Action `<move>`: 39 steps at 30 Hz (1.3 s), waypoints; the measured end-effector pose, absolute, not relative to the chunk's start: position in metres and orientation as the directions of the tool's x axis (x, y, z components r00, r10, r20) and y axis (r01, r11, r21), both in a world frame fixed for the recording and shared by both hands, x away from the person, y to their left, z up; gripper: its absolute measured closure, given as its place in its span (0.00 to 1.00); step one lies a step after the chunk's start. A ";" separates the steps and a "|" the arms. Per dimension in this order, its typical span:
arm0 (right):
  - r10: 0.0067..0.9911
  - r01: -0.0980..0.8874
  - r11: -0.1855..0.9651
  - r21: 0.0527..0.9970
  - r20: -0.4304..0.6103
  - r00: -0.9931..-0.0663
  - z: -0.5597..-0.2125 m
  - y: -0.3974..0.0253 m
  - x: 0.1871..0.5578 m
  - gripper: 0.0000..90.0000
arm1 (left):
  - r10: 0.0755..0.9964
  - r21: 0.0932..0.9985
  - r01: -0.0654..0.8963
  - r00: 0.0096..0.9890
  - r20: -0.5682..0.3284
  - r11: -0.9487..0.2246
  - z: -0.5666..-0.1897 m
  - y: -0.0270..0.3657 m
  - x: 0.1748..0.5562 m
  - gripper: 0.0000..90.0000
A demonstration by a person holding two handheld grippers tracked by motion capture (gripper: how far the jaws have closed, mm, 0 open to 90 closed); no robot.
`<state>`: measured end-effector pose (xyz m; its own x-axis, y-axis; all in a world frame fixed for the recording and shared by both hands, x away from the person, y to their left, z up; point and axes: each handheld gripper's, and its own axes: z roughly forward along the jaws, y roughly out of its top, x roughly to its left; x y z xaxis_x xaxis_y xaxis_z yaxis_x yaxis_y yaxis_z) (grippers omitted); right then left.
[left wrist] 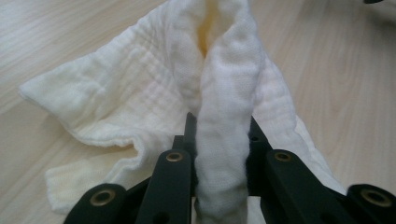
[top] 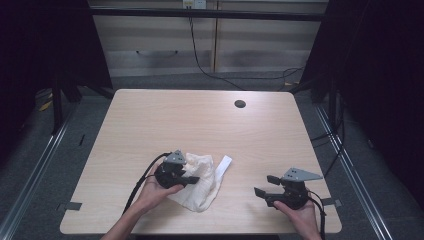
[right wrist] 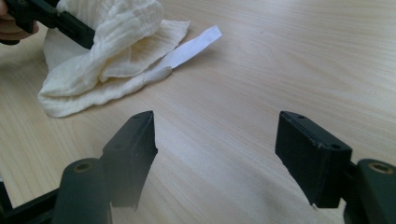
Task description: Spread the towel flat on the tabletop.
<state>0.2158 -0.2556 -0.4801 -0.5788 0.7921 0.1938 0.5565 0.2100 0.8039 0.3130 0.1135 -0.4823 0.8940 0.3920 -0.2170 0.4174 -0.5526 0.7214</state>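
Left gripper [top: 191,179]: I have it clamped on a raised fold of the cloth [top: 202,181]; in the left gripper view the fold stands up between my two black jaws, pinched tight on both sides
Left hand [top: 155,190]: I hold the gripper from behind, its cable [top: 140,182] trailing back toward me along the forearm
Cloth: cream, crinkled, bunched in a heap on the near half of the table [top: 200,120], left of centre; the pinched ridge rises above the rest, which spreads flat on the wood around it
Strap [top: 223,165]: a white flat strip running out from the cloth's far right edge, lying on the table
Right gripper [top: 265,187]: I see its jaws spread wide apart with bare wood between them, holding nothing; it sits near the table's front right corner, well apart from the cloth
Right hand [top: 300,212]: grips it from below, at the table's near edge
Grey plates: one on top of each gripper
Table: light wood, with a dark round hole [top: 240,104] near the far edge
Beyond: grey floor and pale cabinets [top: 160,40] behind
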 end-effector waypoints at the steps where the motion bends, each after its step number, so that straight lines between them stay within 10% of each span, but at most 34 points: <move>1: 0.790 0.555 0.211 0.805 0.193 -0.582 -0.480 -0.255 0.216 0.32 | 0.388 0.725 0.408 0.898 -0.208 -0.555 -0.482 0.113 0.311 0.85; 6: 0.786 0.557 0.214 0.803 0.196 -0.586 -0.481 -0.254 0.216 0.36 | 0.356 0.726 0.390 0.910 -0.212 -0.566 -0.482 0.108 0.302 0.81; 18: 0.746 0.550 0.276 0.788 0.185 -0.640 -0.475 -0.240 0.226 0.47 | 0.426 0.757 0.410 0.884 -0.192 -0.509 -0.461 0.139 0.293 0.36; 39: 0.629 0.505 0.386 0.772 0.180 -0.756 -0.474 -0.160 0.344 0.70 | 0.604 0.765 0.533 0.759 -0.243 -0.361 -0.482 0.213 0.312 0.29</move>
